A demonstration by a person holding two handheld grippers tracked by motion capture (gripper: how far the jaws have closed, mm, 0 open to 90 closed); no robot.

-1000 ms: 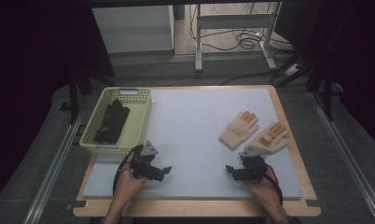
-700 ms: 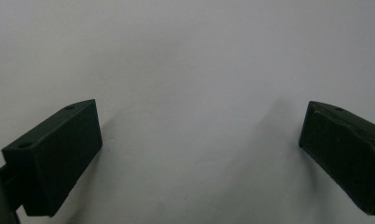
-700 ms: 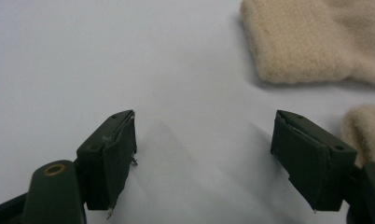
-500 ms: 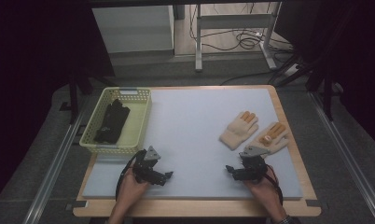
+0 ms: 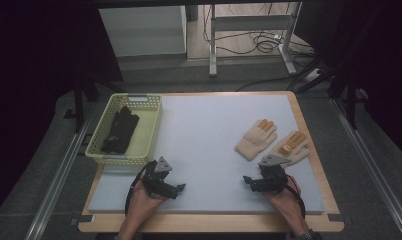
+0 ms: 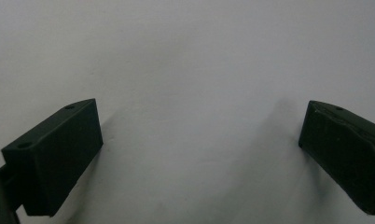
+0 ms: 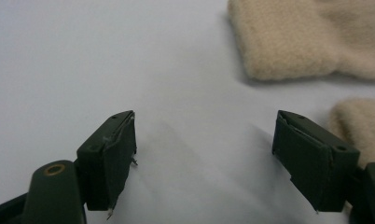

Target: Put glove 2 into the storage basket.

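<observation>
Your left black two-jaw gripper rests low on the pale grey table mat at the near edge, jaws spread wide and holding nothing; the left gripper view shows bare mat between them. Your right black two-jaw gripper sits at the near right, likewise spread and empty. Just beyond it lie two cream knitted gloves with orange fingertips: the nearer right glove is close beside your right hand, the other glove just left of it. Farther off at the left stands a pale yellow perforated plastic basket containing a black glove.
</observation>
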